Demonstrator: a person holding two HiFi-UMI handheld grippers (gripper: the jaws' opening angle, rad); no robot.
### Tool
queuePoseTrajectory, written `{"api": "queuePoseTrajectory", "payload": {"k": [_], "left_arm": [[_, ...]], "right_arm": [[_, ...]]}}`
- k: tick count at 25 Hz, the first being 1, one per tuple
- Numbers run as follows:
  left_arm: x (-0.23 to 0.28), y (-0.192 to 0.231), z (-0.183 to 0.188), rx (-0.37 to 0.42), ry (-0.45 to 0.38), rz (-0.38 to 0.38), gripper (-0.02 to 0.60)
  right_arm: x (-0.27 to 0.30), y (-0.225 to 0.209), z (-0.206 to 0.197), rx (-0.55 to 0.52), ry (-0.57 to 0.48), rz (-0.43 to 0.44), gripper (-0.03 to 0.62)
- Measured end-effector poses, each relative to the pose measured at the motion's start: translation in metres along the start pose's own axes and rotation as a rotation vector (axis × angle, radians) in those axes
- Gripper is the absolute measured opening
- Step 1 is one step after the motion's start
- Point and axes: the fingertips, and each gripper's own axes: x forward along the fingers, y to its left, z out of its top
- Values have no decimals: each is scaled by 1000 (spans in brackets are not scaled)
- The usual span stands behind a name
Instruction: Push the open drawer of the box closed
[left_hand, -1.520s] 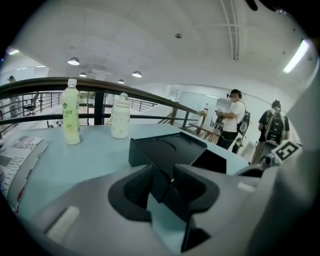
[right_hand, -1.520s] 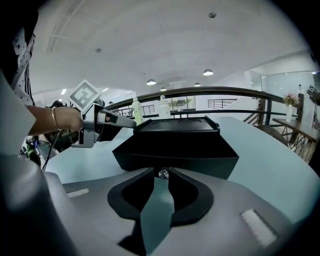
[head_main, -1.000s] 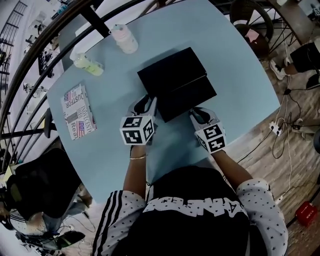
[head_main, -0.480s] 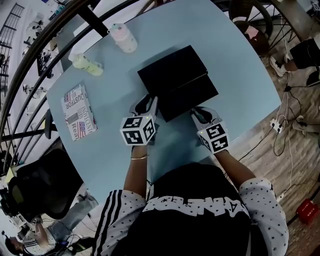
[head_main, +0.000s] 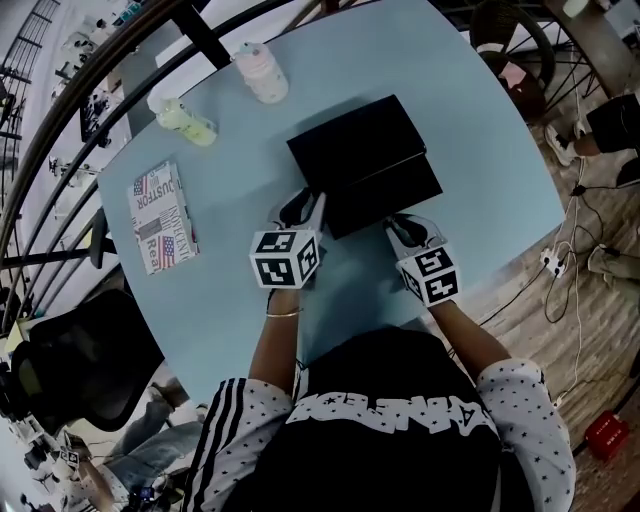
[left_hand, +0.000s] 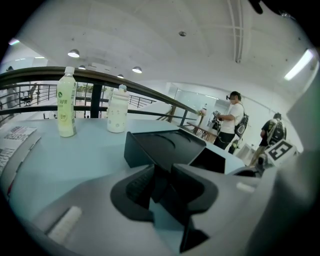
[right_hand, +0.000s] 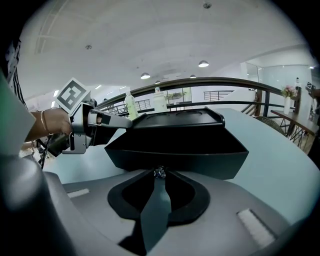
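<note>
Drawer (head_main: 390, 195) looks nudged a bit further into the black box (head_main: 355, 140), mid-frame. Right gripper (head_main: 398, 222) jaws pinch its shiny knob (right_hand: 159, 173), left gripper (head_main: 317, 203) jaws sit narrow on the box's left corner. White bottle (head_main: 262, 75), greenish bottle (head_main: 185, 118) and printed booklet (head_main: 163, 218) sit well clear, upper left.

Notes on the room: I see a light-blue table (head_main: 480, 150) beside a dark curved railing (left_hand: 100, 76). Wood-plank floor (head_main: 590, 340) on the right, with a power strip (head_main: 552, 260) and cables lying on it. Black office chair (head_main: 70, 360) at lower left. White ceiling, round recessed lights (left_hand: 74, 53) lit.
</note>
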Motion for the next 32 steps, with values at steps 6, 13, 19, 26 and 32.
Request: {"api": "queuePoseTrajectory", "payload": {"k": [6, 13, 19, 26, 32], "left_arm": [[0, 0, 0, -9, 2, -5, 0], [-1, 0, 0, -21, 2, -6, 0], [-1, -1, 1, -23, 1, -3, 0], [-1, 1, 0, -26, 1, 1, 0], [-1, 1, 0, -32, 1, -5, 0]], "right_arm": [[3, -1, 3, -5, 7, -2, 71], [9, -3, 8, -11, 12, 3, 71], [12, -5, 12, -12, 16, 9, 71], [18, -5, 15, -14, 21, 10, 71], [22, -7, 19, -17, 21, 5, 71]]}}
